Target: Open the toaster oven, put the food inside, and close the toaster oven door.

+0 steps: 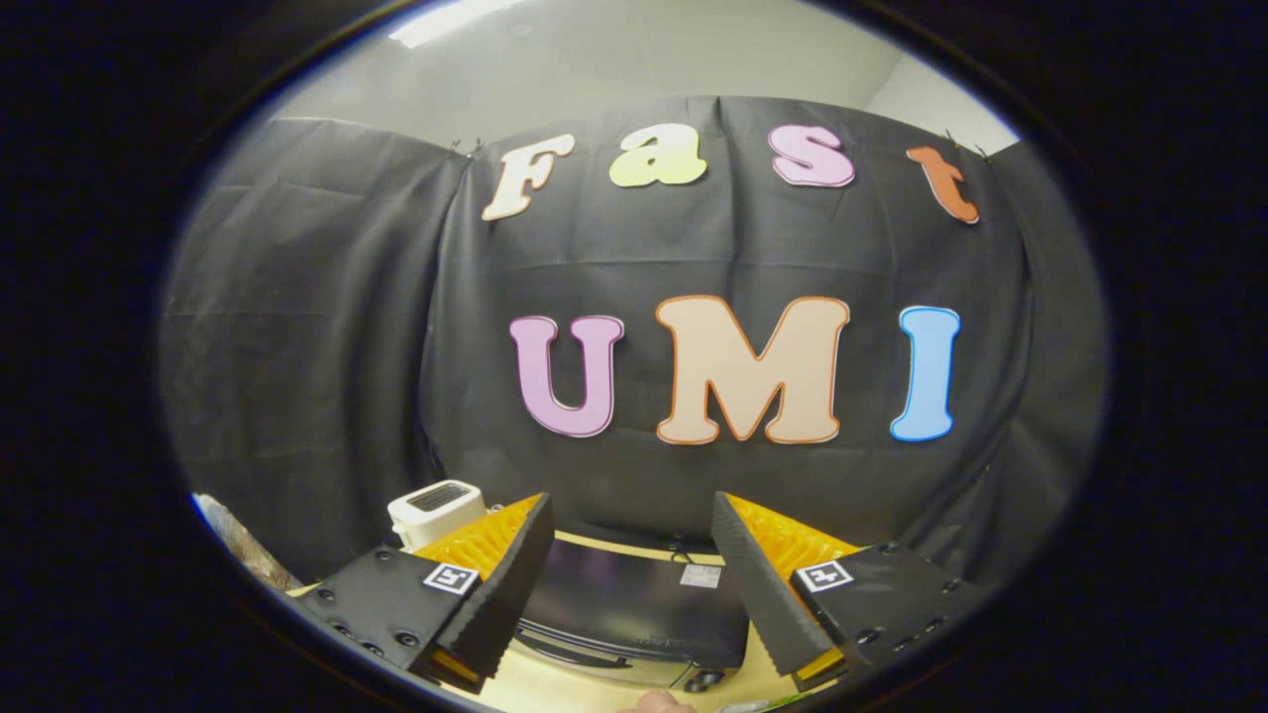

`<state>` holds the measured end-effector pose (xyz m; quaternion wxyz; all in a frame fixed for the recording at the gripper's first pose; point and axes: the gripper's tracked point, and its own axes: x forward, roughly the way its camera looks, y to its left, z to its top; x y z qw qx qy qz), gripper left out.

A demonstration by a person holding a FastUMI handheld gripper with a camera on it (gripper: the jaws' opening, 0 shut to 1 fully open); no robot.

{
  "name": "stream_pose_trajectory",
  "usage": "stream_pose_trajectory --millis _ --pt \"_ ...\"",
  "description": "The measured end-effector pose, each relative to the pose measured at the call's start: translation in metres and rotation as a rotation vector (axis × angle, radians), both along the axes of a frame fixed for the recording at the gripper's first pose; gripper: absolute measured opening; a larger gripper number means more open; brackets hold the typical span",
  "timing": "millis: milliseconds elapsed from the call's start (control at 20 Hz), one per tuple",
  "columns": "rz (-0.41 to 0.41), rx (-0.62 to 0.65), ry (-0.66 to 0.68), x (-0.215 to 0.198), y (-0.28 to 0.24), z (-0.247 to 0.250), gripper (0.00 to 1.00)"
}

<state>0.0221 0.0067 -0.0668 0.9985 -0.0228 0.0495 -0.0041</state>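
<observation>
From the gripper view, the gripper hung wide open and empty above one black toaster oven at lower centre of the frame, door apparently shut, seemingly poised to approach its handle. One white toaster stood at lower left on the tabletop.

A small white pop-up toaster is sitting on the pale tabletop, close against the black cloth wall that is hanging behind it in loose folds. Above the cloth, a plain pale wall is showing, with a ceiling light glowing at the top
</observation>
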Motion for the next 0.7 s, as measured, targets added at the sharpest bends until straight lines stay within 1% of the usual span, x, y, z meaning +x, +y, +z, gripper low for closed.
stream_pose_trajectory --millis 150,350,550,700 --pt "0.007 -0.025 0.028 0.011 0.006 -0.027 1.0" --pt "0.021 -0.05 0.118 0.026 0.018 -0.096 1.0" --pt "0.016 -0.055 0.228 0.032 0.026 -0.161 1.0" --pt "0.006 -0.075 0.279 0.033 0.027 -0.194 1.0"
